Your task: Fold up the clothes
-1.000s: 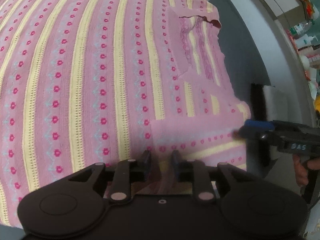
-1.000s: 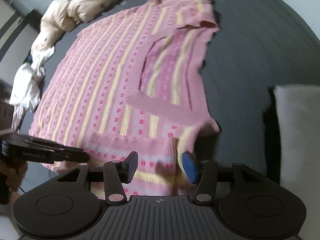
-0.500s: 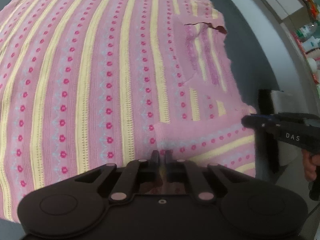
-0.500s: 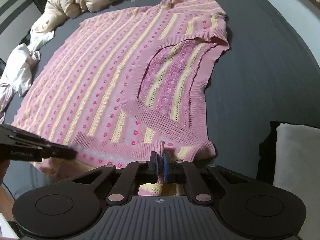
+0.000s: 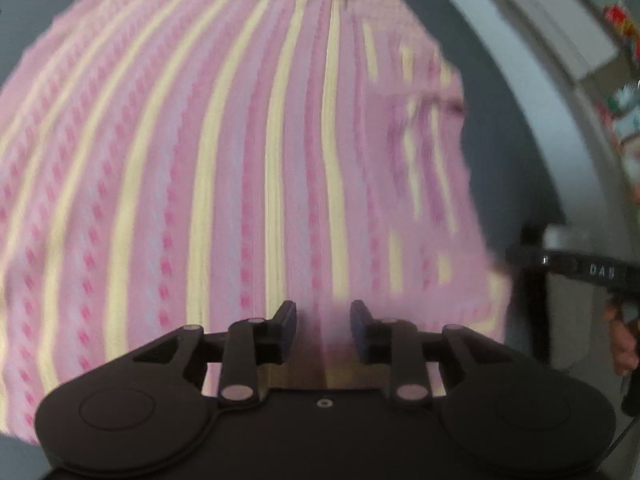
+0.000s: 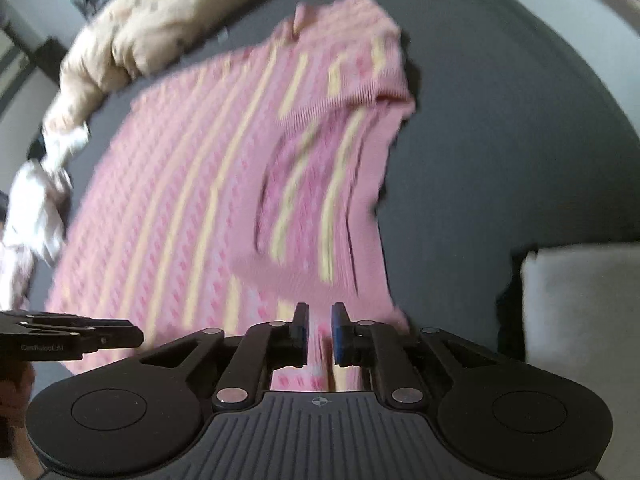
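Both tongs, left (image 5: 323,326) and right (image 6: 320,332), are opening over the near edge of the pink sweater (image 6: 224,200); we judge most folding remains.

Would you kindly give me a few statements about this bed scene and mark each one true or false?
1. The pink striped sweater lies spread on a dark grey sheet. True.
2. A green towel lies right of the sweater. False: a white folded cloth lies there.
3. A beige duvet is bunched beyond the sweater's far edge. True.
4. The right gripper hangs over bare sheet. False: sweater fabric shows between its fingers.
5. The left gripper points at the white cloth. False: it points at the sweater.
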